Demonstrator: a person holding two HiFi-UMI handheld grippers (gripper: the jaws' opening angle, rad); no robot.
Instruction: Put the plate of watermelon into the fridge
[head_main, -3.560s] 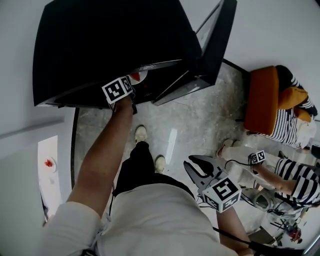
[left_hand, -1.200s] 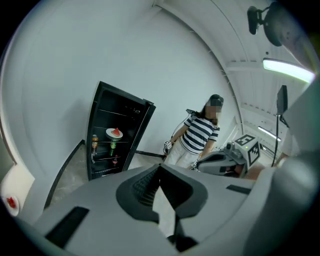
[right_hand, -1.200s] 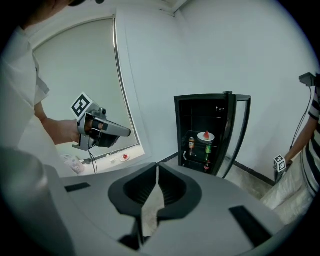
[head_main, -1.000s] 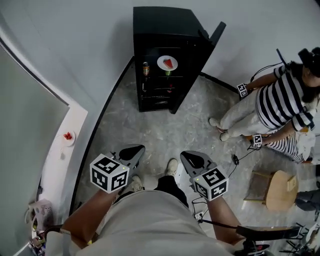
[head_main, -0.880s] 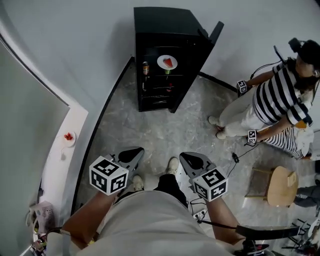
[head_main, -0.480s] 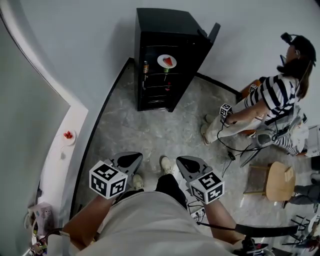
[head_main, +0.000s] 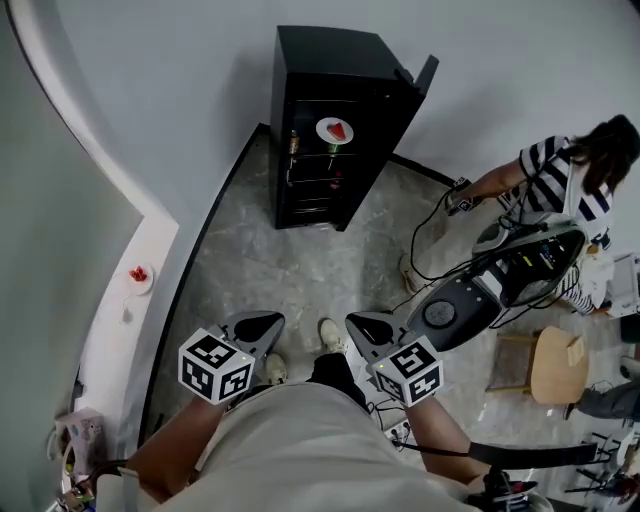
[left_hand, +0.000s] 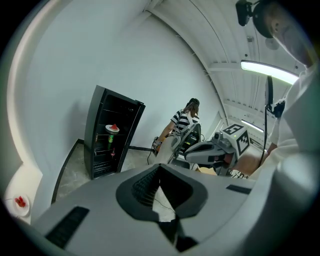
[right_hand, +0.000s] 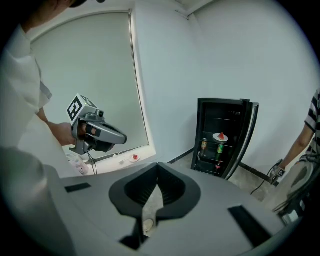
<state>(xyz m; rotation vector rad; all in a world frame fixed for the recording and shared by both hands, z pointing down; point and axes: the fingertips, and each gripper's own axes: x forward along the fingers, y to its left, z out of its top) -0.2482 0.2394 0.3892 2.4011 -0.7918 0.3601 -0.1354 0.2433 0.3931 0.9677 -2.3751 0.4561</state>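
Observation:
The black fridge (head_main: 335, 110) stands against the far wall with its door (head_main: 426, 72) swung open. On an upper shelf inside rests the white plate of watermelon (head_main: 335, 130), also visible in the left gripper view (left_hand: 113, 128) and the right gripper view (right_hand: 220, 137). My left gripper (head_main: 260, 323) and right gripper (head_main: 364, 327) hover low over the marble floor, well back from the fridge. Both are shut and hold nothing. Each shows in the other's view: the right gripper (left_hand: 220, 147) and the left gripper (right_hand: 95, 131).
A second small plate with something red (head_main: 137, 275) sits on the white ledge at the left. A person in a striped shirt (head_main: 560, 175) bends over grey equipment (head_main: 480, 290) at the right. A wooden stool (head_main: 553, 365) stands behind. Cables trail over the floor.
My left gripper has come away from the fridge, leaving the plate on the shelf. Over the last second both grippers drew back a little. The striped-shirt person bent down to the right.

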